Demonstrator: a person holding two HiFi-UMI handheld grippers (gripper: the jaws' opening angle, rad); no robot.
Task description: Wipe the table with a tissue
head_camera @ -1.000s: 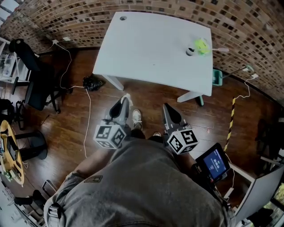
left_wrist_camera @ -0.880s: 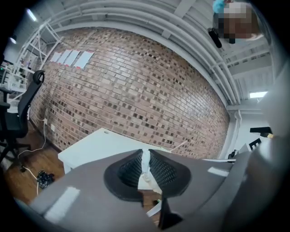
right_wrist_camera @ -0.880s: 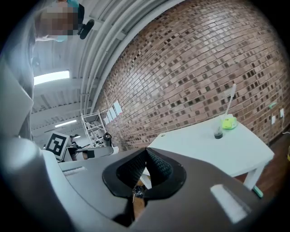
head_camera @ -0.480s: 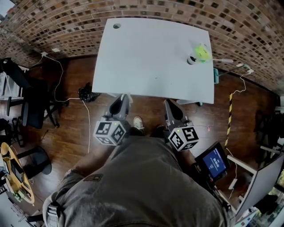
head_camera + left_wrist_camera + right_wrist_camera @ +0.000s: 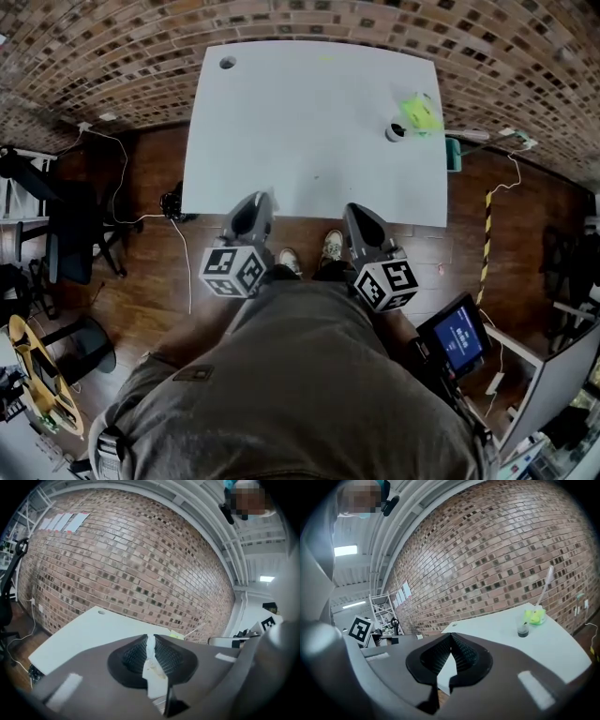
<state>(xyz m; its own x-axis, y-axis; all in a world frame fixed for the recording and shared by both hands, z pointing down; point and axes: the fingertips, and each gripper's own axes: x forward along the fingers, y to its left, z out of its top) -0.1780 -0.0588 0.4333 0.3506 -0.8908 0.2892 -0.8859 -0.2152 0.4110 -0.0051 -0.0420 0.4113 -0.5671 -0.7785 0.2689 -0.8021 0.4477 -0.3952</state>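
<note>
Grey-olive shirt (image 5: 300, 394), small chest patch (image 5: 197, 376), seemingly pale sneakers (image 5: 332, 246)

Table (image 5: 309, 122) pale grey-white, plain. Wall (image 5: 112, 56) red-brown brick w/ mixed dark & light bricks. Floor (image 5: 141, 244) dark brown wood. My left gripper (image 5: 257, 201) & right gripper (image 5: 354, 212) grey, b/w marker cubes. Yellow-green lump (image 5: 419, 112); dark cup (image 5: 396, 132).

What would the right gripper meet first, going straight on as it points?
Probably the white table: the right gripper, jaws shut, points across its near edge. The cup and the green thing stand off to the right. Its height is unclear, so it might pass above toward the brick wall.
</note>
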